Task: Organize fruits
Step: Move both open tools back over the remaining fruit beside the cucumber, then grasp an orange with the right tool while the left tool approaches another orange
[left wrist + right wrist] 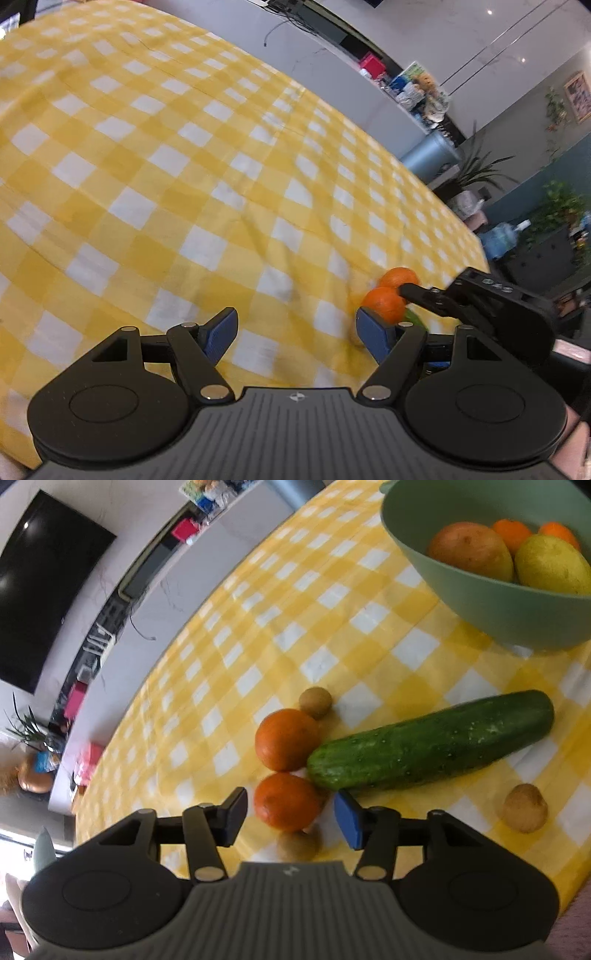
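The right tool (290, 818) stands part open around the near orange (287, 801), its pads on either side but not pressing, so it holds nothing. A small brown fruit (299, 845) lies just under it, nearest the camera; closing low could pinch that instead, or nudge it away. Just beyond, the second orange (286, 738) and the tip of the cucumber (430, 742) touch or nearly touch the near orange, so the right-side pad could catch the cucumber and roll it. Another small brown fruit (315, 702) sits behind them, and one more (524, 808) lies to the right. The green bowl (491, 605), farther back on the surface (258, 602), already holds fruit. The left tool (295, 332) hangs wide open and empty beside the oranges, close enough to the right tool to risk a clash.
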`<state>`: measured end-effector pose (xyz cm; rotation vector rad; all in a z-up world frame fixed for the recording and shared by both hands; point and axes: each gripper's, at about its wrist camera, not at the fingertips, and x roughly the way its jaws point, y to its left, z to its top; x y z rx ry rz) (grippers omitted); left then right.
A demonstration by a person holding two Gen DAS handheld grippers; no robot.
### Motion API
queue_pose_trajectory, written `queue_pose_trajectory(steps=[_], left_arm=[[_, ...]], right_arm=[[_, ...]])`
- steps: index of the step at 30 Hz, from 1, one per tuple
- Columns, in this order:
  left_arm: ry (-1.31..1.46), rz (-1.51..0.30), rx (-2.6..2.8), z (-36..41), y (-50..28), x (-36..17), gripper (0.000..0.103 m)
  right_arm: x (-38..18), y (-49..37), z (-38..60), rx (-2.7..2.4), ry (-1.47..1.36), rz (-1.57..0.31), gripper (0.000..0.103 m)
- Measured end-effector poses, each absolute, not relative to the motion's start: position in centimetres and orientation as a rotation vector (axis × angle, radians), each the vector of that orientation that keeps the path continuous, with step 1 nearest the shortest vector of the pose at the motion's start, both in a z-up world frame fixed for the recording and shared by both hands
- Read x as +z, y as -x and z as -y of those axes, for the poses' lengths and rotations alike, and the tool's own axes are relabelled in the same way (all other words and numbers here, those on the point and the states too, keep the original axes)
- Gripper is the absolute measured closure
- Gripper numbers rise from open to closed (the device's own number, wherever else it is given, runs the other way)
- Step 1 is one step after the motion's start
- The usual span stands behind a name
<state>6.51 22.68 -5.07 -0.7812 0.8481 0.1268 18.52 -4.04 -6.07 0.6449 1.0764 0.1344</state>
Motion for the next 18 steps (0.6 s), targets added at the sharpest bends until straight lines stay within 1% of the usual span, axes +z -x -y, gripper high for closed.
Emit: queue_pose_trajectory(steps=[3,5,7,8,13,18], left_arm=[[0.784,-0.849,0.097,-22.3,-6.5,-5.0,0.017],[0.766,-0.857,0.102,-22.0,-6.6,-5.1,0.017],[0.743,-0.864,0.116,-21.8,-6.6,-5.2,0.017],[0.733,-0.865,0.125,-21.7,-6.6,-5.2,0.017],[0.608,-0.842,0.176,-20.7,-6.8,-4.6,0.017],[0.626,-0.854,0.166,-20.8,-6.8,-4.9,0.017]], right_arm=[[-6.1,-18.7,3.3,0.143,-0.632,-1.059,0.052],[-6.7,-18.9,3.2,0.114,-0.677,-1.081,0.052],[-7.3,-18.8,2.9,0.085,-0.705,-1.081,0.056],[-7.5,-18.8,2.8,0.072,-0.697,-1.073,0.06],[-8.0,-18.5,3.1,0.083,-0.718,-1.048,0.062],[-7.7,-18.1,3.9,0.13,-0.718,-1.046,0.062]])
